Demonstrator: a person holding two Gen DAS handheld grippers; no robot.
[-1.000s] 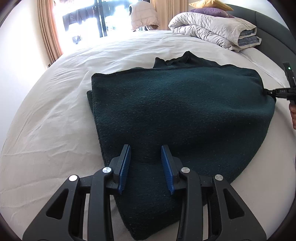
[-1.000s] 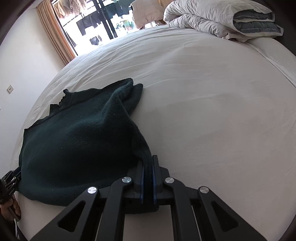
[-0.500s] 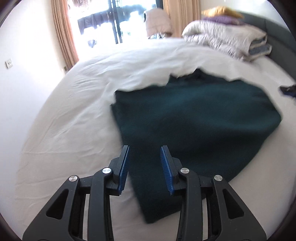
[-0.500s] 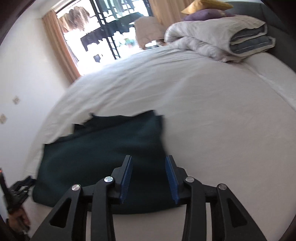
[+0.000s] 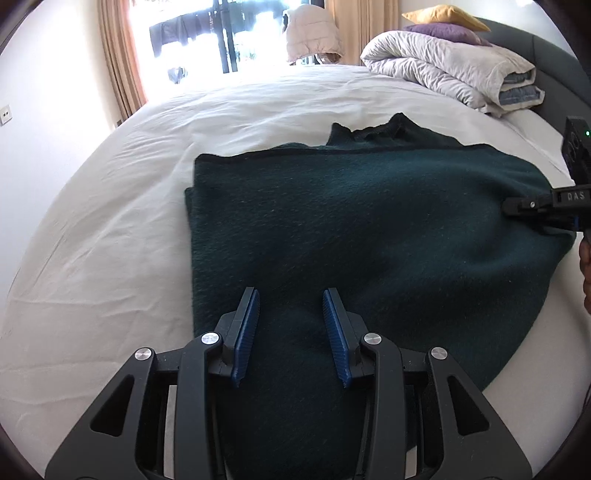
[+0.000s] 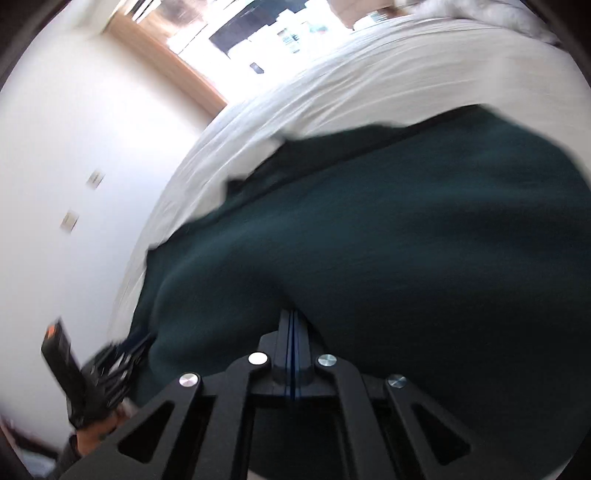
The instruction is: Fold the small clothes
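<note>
A dark green knit garment (image 5: 369, 229) lies folded on the white bed (image 5: 110, 240). My left gripper (image 5: 291, 328) is open, its blue pads over the garment's near end, holding nothing. My right gripper (image 6: 293, 328) is shut, its pads pressed together at the garment's (image 6: 388, 240) right edge; the blurred view does not show clearly whether cloth is pinched. The right gripper also shows in the left wrist view (image 5: 517, 205) at the garment's right side. The left gripper shows blurred in the right wrist view (image 6: 110, 369).
A folded grey duvet (image 5: 450, 74) with purple and yellow pillows (image 5: 439, 16) sits at the head of the bed. A window with curtains (image 5: 122, 62) is at the far side. A white wall (image 6: 74, 147) runs along the left.
My right gripper opened, let go of the garment's corner, then moved back to the right edge and shut. My left gripper pulled back a little and returned over the near end, still open.
</note>
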